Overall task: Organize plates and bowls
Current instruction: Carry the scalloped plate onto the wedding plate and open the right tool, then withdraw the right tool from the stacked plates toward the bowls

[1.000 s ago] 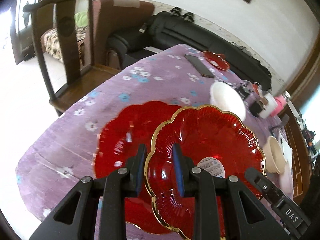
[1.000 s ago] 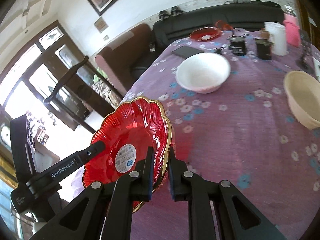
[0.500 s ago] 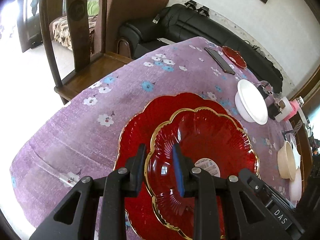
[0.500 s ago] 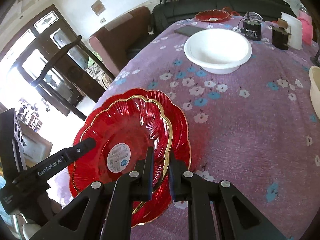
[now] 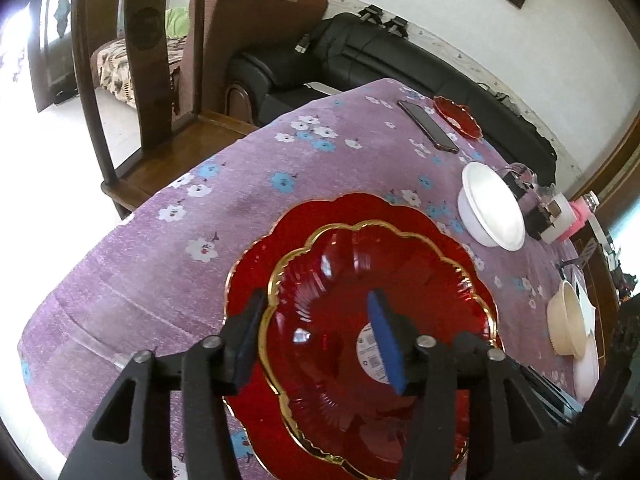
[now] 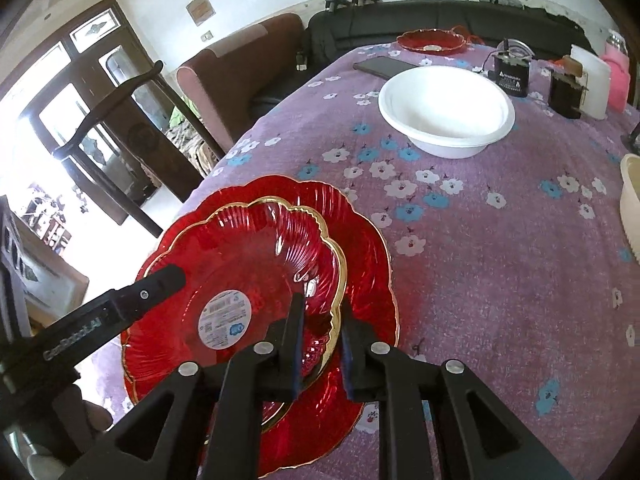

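Nearest the person, the smaller red plate (image 5: 360,312) sits nested on the larger red plate (image 5: 352,216) at the near corner of the counter (image 5: 168,264), and both tools straddle its gilt rim from opposite sides. The left tool (image 5: 316,344) has just been opening: its jaws stand well apart, one outside the rim and one over the well, neither pressing, so it holds nothing. The right tool (image 6: 320,340) has just been opening too; a slim gap shows on either side of the rim between its pads, so I judge the grip released, though the view there is tight. The plate therefore lies directly ahead of each tool, between its jaws, and the coming move turns on drawing each back along its own line so neither jaw drags the rim. Beyond, toward the middle of the counter, stands one white bowl (image 6: 446,112), nearer the right tool, and at the right edge one cream bowl (image 6: 632,208); there may be a paler dish under it. Farthest off sits a third red plate (image 6: 431,41) beside a dark phone (image 6: 380,67). That makes three red plates and two sure bowls.
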The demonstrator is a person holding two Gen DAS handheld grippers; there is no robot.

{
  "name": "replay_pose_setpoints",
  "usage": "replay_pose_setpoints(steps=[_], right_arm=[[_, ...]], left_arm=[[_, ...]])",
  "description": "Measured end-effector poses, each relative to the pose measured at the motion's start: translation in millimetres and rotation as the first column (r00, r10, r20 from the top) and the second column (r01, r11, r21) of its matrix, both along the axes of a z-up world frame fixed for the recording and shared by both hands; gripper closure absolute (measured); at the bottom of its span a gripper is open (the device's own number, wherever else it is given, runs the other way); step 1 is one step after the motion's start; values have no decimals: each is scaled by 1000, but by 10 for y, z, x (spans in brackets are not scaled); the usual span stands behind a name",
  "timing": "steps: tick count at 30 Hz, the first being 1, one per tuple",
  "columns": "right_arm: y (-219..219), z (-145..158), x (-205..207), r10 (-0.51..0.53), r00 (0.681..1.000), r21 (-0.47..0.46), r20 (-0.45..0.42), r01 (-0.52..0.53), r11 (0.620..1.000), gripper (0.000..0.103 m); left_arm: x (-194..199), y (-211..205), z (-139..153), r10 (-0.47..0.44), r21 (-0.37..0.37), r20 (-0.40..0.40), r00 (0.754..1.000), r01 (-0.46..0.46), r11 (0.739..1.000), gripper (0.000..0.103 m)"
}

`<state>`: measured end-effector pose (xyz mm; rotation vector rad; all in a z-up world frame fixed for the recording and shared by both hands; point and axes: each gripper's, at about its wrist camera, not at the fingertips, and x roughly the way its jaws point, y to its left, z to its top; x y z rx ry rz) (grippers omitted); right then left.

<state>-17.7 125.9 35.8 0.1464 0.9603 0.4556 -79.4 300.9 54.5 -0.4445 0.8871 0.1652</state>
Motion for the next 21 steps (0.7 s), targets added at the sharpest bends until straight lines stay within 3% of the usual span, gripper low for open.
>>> replay_pose_setpoints(steps=[6,12,21], right_arm=[[48,8,16,-1,999,-67,42,4,998,84],[57,12,30,-8,998,-91,69,14,996,79],[-21,95,-8,-16,996,-19,91,18,1000,67]], left_arm=[[21,-26,27,-11,13,-9,1000,11,1000,47],[48,-76,76,5,109,-18,1000,-3,994,44],[-123,28,311,30,94,99,995,-39,995,42]])
